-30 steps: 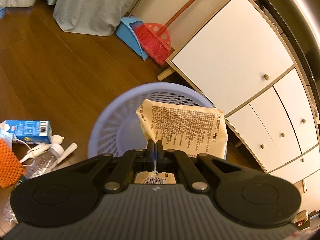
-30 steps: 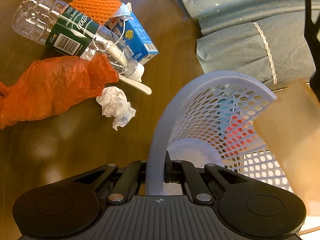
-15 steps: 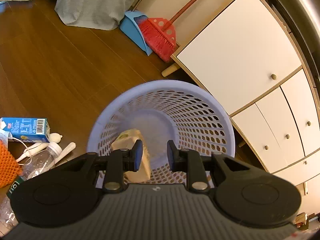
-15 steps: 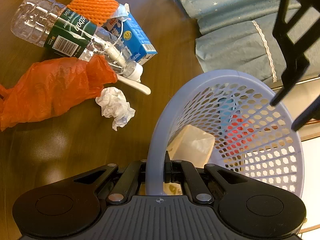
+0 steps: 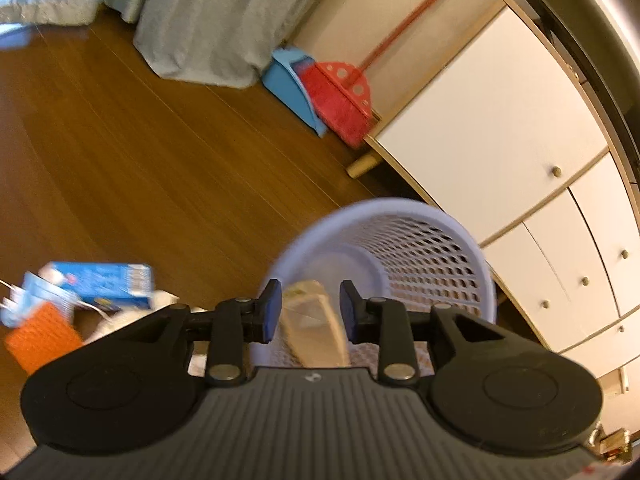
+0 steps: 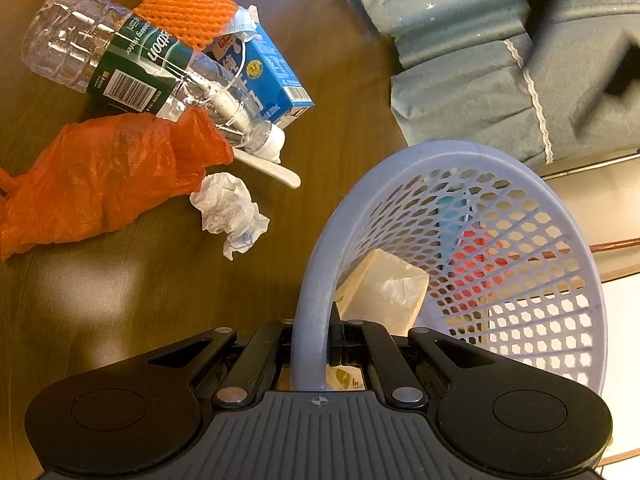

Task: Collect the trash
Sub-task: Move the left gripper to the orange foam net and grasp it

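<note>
A lavender mesh basket stands on the wooden floor, and my right gripper is shut on its near rim. A tan paper packet lies inside it. My left gripper hangs open over the basket, the packet showing between its blue pads. Trash lies left of the basket: a clear plastic bottle, orange foam net, blue carton, orange plastic bag, crumpled tissue and a white stick.
A white cabinet with knobbed doors stands right behind the basket. A red broom and blue dustpan lean by the wall. Grey-blue fabric drapes onto the floor at the back.
My left gripper opened and let go of the tan packet, which dropped into the basket. The left gripper then swung leftward and is blurred. The right gripper kept its hold on the rim.
</note>
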Action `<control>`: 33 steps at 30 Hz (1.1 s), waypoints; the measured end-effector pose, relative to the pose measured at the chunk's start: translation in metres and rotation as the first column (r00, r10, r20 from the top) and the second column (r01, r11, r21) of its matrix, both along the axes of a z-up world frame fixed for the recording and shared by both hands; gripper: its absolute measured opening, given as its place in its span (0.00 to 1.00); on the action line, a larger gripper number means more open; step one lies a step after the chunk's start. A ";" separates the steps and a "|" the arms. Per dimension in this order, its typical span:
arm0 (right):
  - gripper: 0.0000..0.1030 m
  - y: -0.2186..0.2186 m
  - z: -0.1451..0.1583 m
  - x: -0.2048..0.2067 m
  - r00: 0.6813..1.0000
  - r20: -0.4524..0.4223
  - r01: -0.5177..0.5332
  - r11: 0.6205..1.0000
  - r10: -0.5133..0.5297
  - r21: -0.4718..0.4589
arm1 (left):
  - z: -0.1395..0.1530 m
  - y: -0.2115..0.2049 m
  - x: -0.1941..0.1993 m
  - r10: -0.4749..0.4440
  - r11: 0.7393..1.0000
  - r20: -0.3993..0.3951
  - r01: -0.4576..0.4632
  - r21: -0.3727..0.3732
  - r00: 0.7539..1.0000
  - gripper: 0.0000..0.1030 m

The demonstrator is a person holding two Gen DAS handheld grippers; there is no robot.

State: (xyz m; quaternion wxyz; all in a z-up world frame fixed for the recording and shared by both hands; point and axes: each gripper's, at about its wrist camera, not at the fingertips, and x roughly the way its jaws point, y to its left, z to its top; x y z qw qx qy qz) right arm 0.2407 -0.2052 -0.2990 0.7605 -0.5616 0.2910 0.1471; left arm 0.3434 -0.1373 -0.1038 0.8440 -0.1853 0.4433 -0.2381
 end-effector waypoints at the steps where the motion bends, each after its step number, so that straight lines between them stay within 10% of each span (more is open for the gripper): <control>1: 0.00 0.000 -0.001 -0.001 1.000 0.001 -0.001 1.000 0.001 -0.001 | 0.000 0.011 0.001 0.013 1.000 0.006 -0.013 0.012 1.000 0.27; 15: 0.00 -0.002 -0.001 0.001 1.000 0.000 -0.007 1.000 0.007 -0.009 | -0.066 0.160 -0.015 0.231 0.950 -0.014 -0.223 0.220 0.973 0.37; 33: 0.00 -0.006 -0.002 -0.002 1.000 -0.002 -0.018 1.000 0.018 -0.018 | -0.171 0.152 0.001 -0.094 0.889 -0.009 0.088 0.450 0.996 0.53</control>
